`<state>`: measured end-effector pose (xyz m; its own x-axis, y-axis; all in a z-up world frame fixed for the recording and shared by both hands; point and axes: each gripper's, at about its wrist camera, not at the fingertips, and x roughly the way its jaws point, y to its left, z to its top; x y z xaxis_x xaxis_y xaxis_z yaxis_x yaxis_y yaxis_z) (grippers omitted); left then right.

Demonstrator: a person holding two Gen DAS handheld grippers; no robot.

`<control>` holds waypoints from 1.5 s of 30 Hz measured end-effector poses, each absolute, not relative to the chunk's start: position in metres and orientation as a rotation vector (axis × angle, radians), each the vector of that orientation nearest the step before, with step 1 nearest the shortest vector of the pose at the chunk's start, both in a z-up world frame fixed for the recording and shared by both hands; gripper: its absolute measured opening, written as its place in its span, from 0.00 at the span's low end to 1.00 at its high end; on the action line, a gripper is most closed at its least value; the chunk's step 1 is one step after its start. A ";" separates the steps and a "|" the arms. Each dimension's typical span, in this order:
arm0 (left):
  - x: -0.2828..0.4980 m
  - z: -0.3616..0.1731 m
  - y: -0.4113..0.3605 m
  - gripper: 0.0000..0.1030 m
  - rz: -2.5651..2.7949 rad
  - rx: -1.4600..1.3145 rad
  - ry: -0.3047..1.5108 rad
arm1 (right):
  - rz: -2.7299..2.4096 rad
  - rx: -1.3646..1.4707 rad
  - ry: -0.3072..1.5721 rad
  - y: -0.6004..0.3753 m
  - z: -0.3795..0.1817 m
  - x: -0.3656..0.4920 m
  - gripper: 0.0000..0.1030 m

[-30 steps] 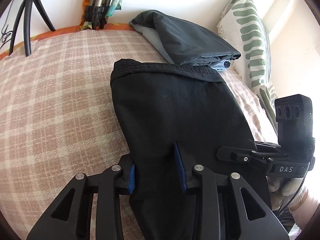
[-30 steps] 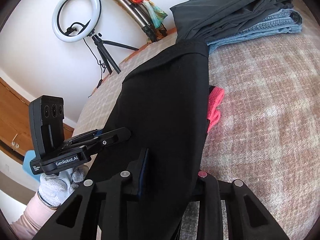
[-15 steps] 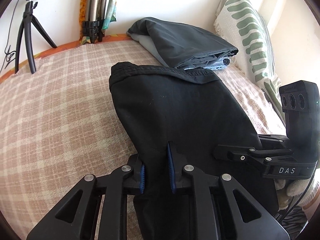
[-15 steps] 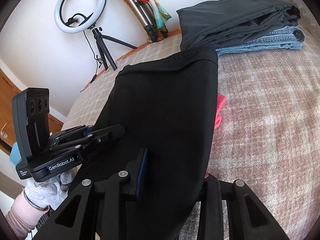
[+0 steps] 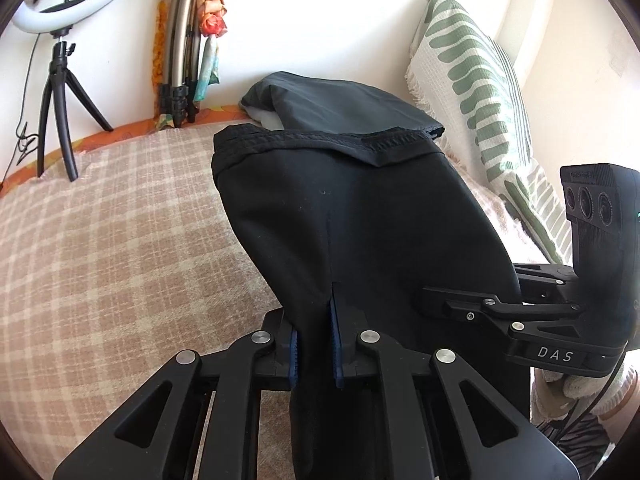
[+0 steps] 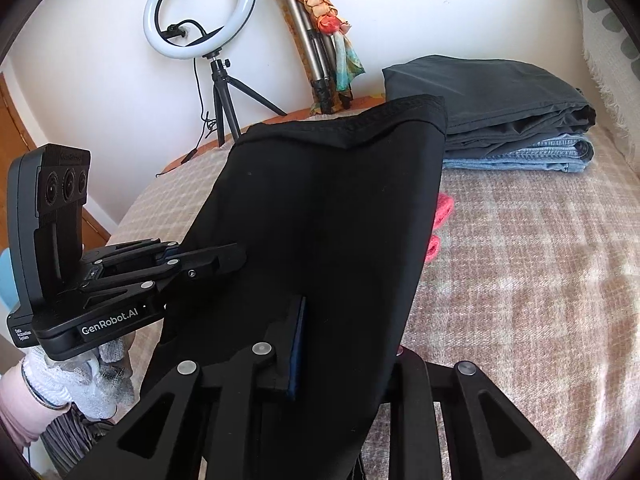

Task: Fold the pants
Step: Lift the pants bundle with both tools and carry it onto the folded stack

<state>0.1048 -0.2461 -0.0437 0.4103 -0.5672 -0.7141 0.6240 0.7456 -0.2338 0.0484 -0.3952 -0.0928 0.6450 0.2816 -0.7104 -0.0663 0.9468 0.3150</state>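
Black pants (image 5: 360, 220), matte, no sheen. Hemmed band runs across the far edge with visible stitching; it sags a little in the middle. The cloth hangs taut from that far edge toward me, lifted off the bed at my end. A crease runs down the fabric into my left tongs.

My left gripper (image 5: 314, 344): jaws closing, near together, blue pads pinching a narrow fold of the pants. In the right view this gripper (image 6: 224, 258) bites the left edge of the cloth, carried by my gloved left hand (image 6: 76, 380).

My right gripper (image 6: 344, 340): jaws closing, cloth draped between them. One blue pad shows against the fabric; the other is hidden under the cloth, so I cannot tell how hard it bears. In the left view it (image 5: 436, 300) reaches in on the right edge.

Surface: bed with a pink-and-cream checked blanket (image 5: 120, 240), orange border at the far side. Something pink (image 6: 442, 212) peeks out from beneath the pants' right edge.

Behind the pants: dark grey folded pants (image 6: 500, 100) on folded jeans (image 6: 540, 156). A pillow (image 5: 472, 92) with green leaf print leans at the right. White wall; a ring light (image 6: 200, 12) on a small tripod; a folded tripod (image 6: 316, 52) with a coloured scarf tied on.
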 end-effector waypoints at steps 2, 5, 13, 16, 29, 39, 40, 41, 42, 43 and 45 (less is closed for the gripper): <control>0.102 -0.036 -0.248 0.10 -0.754 0.070 0.847 | 0.191 0.259 0.829 -0.396 -0.083 0.045 0.18; 0.099 -0.024 -0.252 0.10 -0.760 0.070 0.808 | 0.179 0.237 0.796 -0.398 -0.067 0.041 0.18; 0.111 0.019 -0.269 0.10 -0.785 0.057 0.725 | 0.146 0.192 0.711 -0.413 -0.016 0.043 0.17; 0.119 0.038 -0.284 0.10 -0.787 0.081 0.681 | 0.134 0.181 0.679 -0.425 0.001 0.050 0.17; 0.187 0.091 -0.364 0.09 -0.785 0.073 0.599 | 0.066 0.069 0.631 -0.503 0.074 0.121 0.16; 0.258 0.071 -0.408 0.09 -0.746 0.013 0.649 | 0.096 0.056 0.666 -0.557 0.056 0.205 0.17; 0.264 0.064 -0.410 0.09 -0.741 0.014 0.659 | 0.101 0.057 0.679 -0.560 0.050 0.214 0.17; 0.270 0.057 -0.413 0.09 -0.736 0.010 0.669 | 0.106 0.062 0.692 -0.563 0.044 0.222 0.16; 0.276 0.049 -0.414 0.10 -0.732 0.006 0.681 | 0.110 0.067 0.706 -0.566 0.037 0.230 0.16; 0.281 0.041 -0.416 0.09 -0.728 0.002 0.694 | 0.112 0.067 0.718 -0.569 0.029 0.237 0.16; 0.291 0.025 -0.419 0.09 -0.720 0.002 0.718 | 0.117 0.063 0.741 -0.572 0.015 0.249 0.16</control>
